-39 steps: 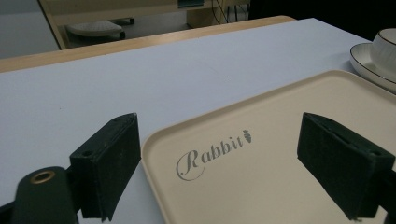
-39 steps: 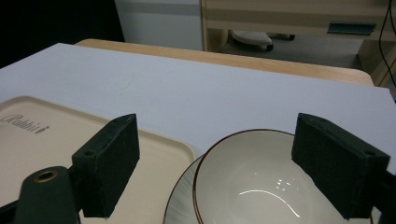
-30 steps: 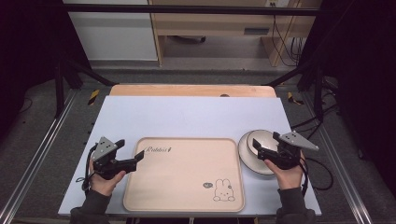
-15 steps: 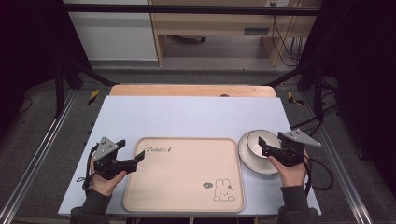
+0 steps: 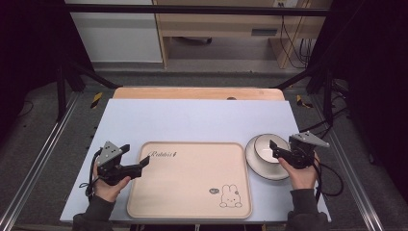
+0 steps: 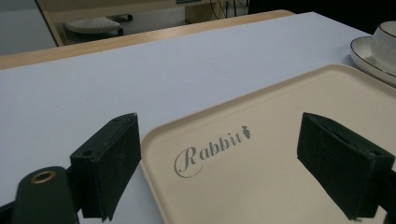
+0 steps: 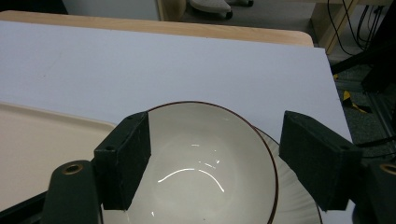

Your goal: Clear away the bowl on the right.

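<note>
Counting one tray [image 5: 190, 178], one bowl [image 5: 267, 147], one plate [image 5: 262, 167]

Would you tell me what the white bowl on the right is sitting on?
The bowl stands on a white plate beside the tray. The bowl covers the plate's centre; the right gripper hides part of its near rim.

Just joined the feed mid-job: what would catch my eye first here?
A big beige tray with a rabbit print lies at the near middle of the table. Right of it, a white bowl sits on a plate; the right hand-held gripper hovers over the bowl, jaws just closing, not gripping. The left hand-held gripper waits open at the tray's left edge.
</note>
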`<control>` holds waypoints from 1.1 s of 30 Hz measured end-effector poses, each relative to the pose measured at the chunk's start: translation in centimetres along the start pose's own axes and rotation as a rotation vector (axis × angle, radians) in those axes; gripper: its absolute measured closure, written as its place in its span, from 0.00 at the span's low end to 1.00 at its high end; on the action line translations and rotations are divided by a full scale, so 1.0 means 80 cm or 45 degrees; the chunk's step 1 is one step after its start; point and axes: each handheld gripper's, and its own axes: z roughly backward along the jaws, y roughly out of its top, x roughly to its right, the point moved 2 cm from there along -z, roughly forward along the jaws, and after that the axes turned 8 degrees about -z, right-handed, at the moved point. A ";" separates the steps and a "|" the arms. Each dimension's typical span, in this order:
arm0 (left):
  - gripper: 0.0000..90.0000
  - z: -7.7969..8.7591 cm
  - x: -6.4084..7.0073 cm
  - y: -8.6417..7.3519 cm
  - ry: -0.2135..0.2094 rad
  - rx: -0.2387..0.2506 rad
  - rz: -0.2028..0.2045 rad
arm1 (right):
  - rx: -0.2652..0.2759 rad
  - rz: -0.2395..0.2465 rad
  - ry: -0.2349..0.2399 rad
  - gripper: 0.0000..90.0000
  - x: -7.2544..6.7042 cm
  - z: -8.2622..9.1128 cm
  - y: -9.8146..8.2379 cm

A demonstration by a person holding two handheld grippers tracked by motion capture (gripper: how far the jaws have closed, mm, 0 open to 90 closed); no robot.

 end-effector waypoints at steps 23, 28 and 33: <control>0.15 -0.001 0.001 0.000 -0.006 -0.007 -0.005 | -0.104 -0.045 -0.064 0.36 0.022 -0.023 -0.005; 0.15 -0.002 0.001 -0.001 -0.007 -0.008 -0.005 | -0.153 -0.050 -0.087 0.42 0.027 -0.027 -0.010; 0.15 -0.002 0.001 -0.001 -0.007 -0.011 -0.005 | -0.196 -0.064 -0.099 0.47 0.032 -0.029 -0.012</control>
